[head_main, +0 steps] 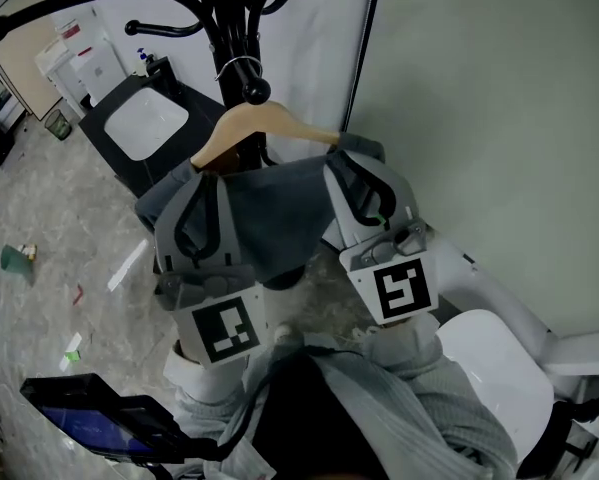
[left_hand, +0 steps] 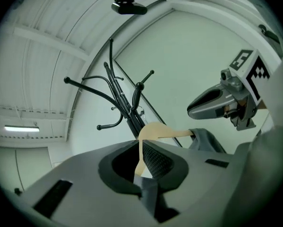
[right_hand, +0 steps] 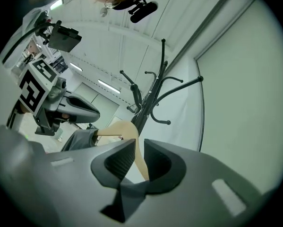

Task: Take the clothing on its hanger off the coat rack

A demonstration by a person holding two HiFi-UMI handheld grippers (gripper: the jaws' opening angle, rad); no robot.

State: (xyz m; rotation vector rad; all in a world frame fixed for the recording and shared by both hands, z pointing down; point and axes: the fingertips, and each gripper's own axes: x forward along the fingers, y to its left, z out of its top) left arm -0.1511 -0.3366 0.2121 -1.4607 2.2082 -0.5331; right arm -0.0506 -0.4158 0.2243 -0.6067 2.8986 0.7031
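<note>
– Grey jaws, left gripper: how do they stand?
– Closed tight on the wooden hanger, low on one arm, with the garment pinched in too
– Right gripper?
– Jaws a little apart round the hanger's other arm. The wood lies against one jaw, a sliver of light shows beside the other, and the garment is bunched at the base
– How does the garment hang?
– Dark grey, draped on the hanger, sagging between the two grippers
– Off the coat rack yet?
– No. The wire hook sits right at the rack, just above a knobbed peg; cannot tell whether it bears on it
– Round about?
– Pale wall to the right, marbled floor below, black stand with a white top beyond the rack
</note>
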